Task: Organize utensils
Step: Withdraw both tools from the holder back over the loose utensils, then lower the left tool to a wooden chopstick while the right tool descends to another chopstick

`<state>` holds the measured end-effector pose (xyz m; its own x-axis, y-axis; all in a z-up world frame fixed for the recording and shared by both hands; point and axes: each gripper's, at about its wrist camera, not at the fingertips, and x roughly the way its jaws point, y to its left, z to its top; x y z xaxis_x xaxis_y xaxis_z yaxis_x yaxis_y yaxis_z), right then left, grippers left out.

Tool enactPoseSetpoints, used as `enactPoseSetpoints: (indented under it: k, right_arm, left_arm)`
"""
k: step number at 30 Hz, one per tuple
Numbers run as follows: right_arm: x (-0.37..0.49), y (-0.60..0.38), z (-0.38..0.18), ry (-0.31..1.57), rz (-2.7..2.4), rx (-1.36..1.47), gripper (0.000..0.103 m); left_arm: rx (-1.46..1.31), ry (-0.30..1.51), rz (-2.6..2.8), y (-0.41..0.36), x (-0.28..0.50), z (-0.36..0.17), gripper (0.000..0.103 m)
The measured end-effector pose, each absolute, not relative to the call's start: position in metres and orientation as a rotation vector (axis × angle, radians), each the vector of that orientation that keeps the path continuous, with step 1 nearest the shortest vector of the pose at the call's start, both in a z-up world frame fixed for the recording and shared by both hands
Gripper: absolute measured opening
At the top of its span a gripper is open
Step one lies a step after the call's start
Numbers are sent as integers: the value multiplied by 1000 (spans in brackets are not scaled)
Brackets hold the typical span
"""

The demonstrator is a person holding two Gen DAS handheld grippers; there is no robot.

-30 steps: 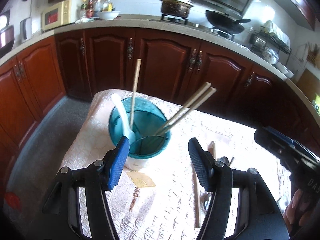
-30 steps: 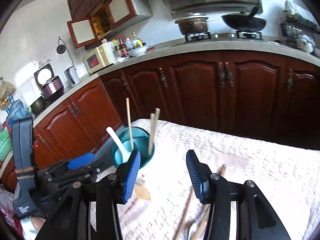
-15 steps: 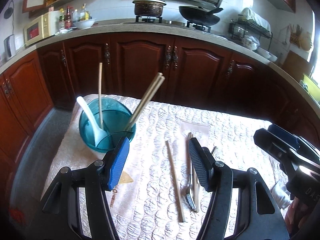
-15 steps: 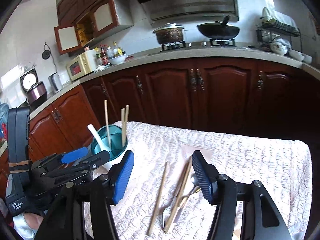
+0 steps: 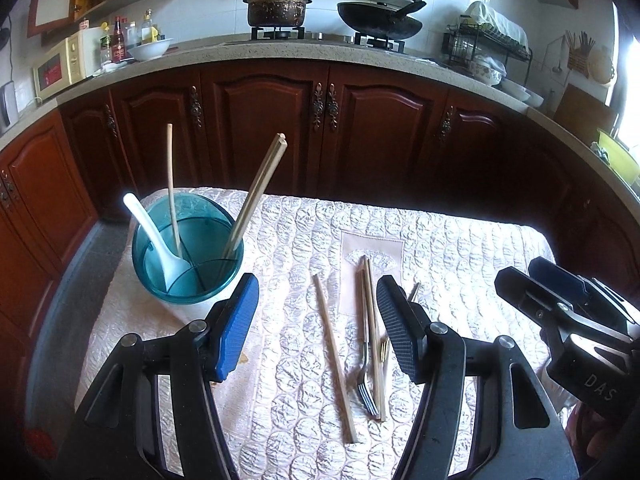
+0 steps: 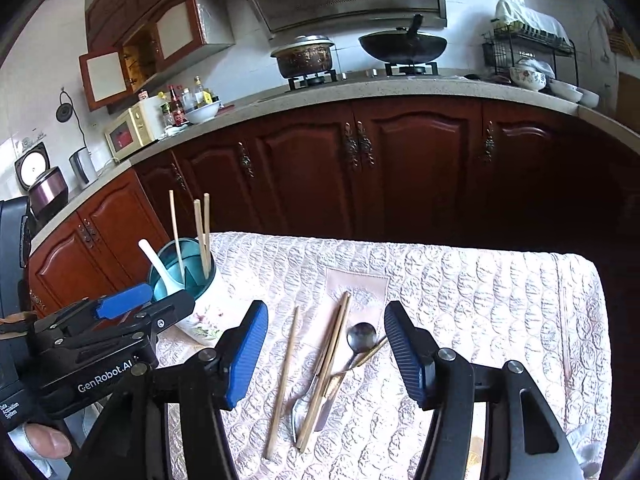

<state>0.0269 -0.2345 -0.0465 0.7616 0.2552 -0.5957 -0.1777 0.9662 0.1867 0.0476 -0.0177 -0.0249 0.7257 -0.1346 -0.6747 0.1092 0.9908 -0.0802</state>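
Both of your grippers are now facing the loose pile rather than the holder: a second ago each view was centred on the teal utensil holder (image 5: 188,256); now it is sitting off to the left of both views, near the table's left edge.

The right gripper (image 6: 326,354) is standing with its fingers apart and empty, wider than a second ago, though the opening is no longer changing. The left gripper (image 5: 318,328) is likewise showing its fingers apart with nothing between them.

The holder is already carrying a white spoon (image 5: 158,240), a single chopstick (image 5: 173,196) and a leaning chopstick pair (image 5: 256,196).

Still lying on the quilted table cover (image 5: 460,248) are a lone chopstick (image 6: 284,384), a second chopstick pair (image 6: 326,368), a metal spoon (image 6: 360,340) and a fork (image 5: 365,384); these last three are overlapping one another. A further slim metal piece is lying under the pair, and you cannot tell from here what it is.

Judgement: the task is partly done. The widened right fingers and the shift of both views are suggesting a fresh pick from the pile. The lone chopstick is lying clear of the tangle and looks the cleaner grasp; the overlapped items risk dragging each other.
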Motion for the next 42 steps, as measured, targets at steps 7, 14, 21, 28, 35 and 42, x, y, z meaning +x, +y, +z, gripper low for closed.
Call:
enactPoseSetpoints:
  k: [7,14,21,28,35,42]
  right_arm:
    - [30,-240,-51,670,220,134,58]
    - [32,-241,-58,683,215,139,58]
    - [36,-243,-65,702,208,141,58]
    - [46,-248,-91,764,203,150,59]
    - [82,-249,-152,928,253,192,43]
    - [120,-250,-207,1061,280,310,37]
  left_arm:
    - [-26,768,-142,-23,53,-31,61]
    - [-21,774,-138,-24,57,-34,61]
    - [-33,811,-143,-23,63,-43,61]
    - [-98,905,-175,-7,74,-70,61]
    - [-148,1028,-209,2,85,-120,61]
    - [-149,1082,-228,-10,99,-151,61]
